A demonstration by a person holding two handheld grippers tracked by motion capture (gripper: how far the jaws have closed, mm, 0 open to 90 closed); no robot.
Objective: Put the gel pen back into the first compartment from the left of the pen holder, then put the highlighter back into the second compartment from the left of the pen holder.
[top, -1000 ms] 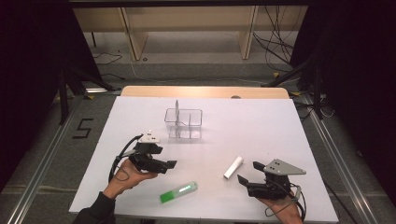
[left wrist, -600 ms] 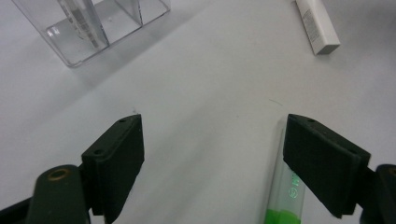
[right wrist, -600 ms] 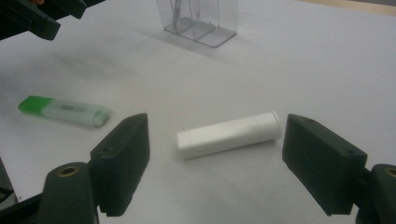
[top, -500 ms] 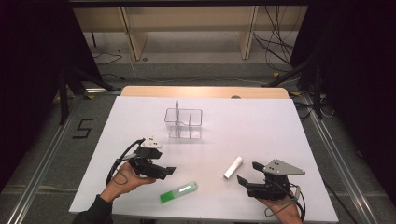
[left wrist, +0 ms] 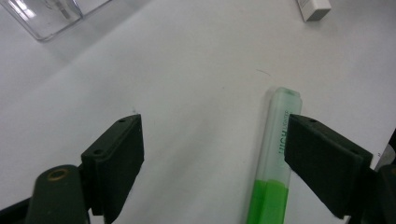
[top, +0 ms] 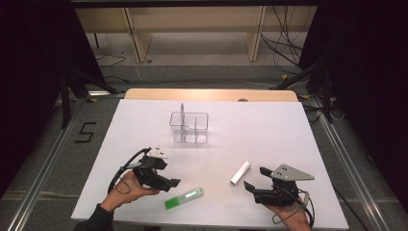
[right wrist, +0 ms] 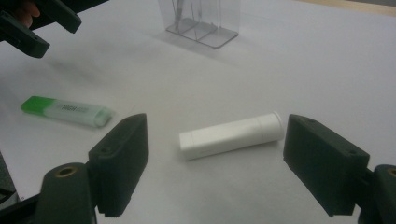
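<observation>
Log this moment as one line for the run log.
left gripper: open, over green highlighter | right gripper: open, facing white tube | clear organizer: untouched

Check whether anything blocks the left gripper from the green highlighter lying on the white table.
Nothing visible does. The left gripper hangs open just over the green highlighter, whose pale cap end lies beside one jaw, with bare white table between the jaws. The white cylindrical tube lies apart, nearer the right gripper.

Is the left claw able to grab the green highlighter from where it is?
Probably yes. The left claw is open and sits right beside the green highlighter, which lies flat on the white table with nothing between them. In the left gripper view, one jaw already overlaps it.
</observation>
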